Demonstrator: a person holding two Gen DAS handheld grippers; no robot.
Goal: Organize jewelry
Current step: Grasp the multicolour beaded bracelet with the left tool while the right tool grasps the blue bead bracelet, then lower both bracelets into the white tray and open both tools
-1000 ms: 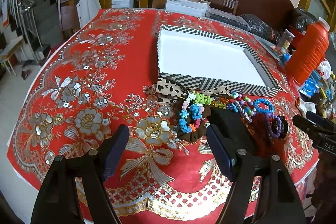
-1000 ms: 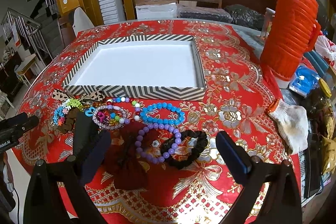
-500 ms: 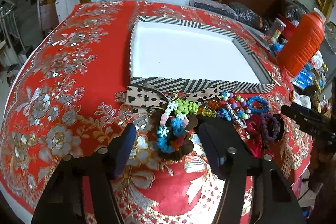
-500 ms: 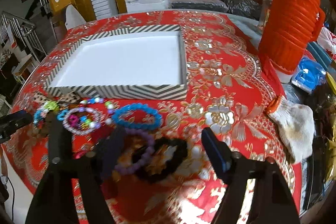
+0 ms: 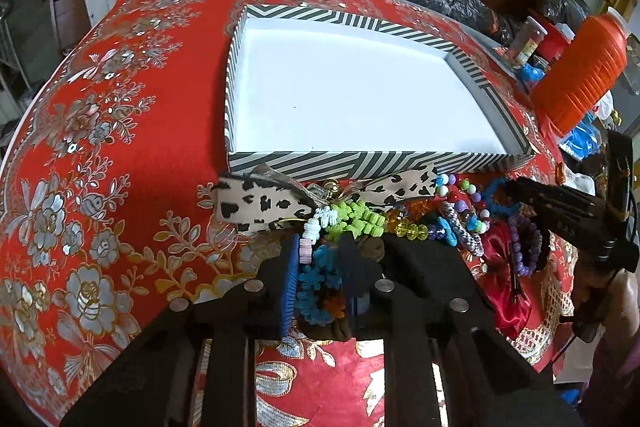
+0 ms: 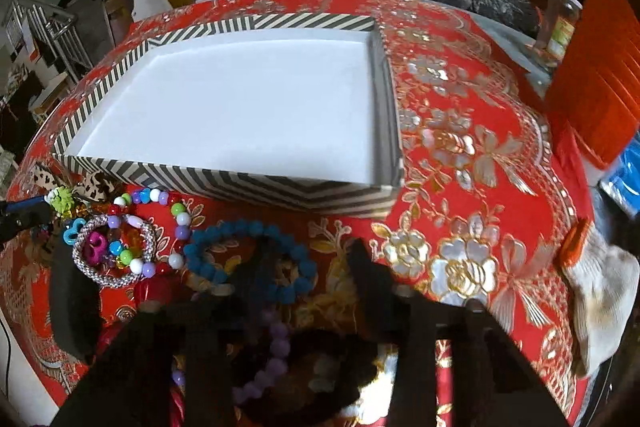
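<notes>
Left gripper (image 5: pixel 320 279): pinching multicoloured flower-bead bracelet (image 5: pixel 318 287). Right gripper (image 6: pixel 312 267): spread over blue bead bracelet (image 6: pixel 248 259). Striped white-lined tray (image 5: pixel 360 163): behind.

Zigzag-striped box (image 5: pixel 360 167), red floral tablecloth (image 5: pixel 120 147), blue bead bracelet (image 6: pixel 248 259)

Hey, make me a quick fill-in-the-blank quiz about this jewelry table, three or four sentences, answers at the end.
1. The inside of the striped box is ____ of jewelry.
2. The left gripper has its fingers closed around the ____ bracelet of flower-shaped beads.
3. The leopard-print bow lies right against the box's ____ wall.
4. The tall bottle beside the box is ____ in colour.

Missing words: empty; multicoloured; front; orange
</notes>
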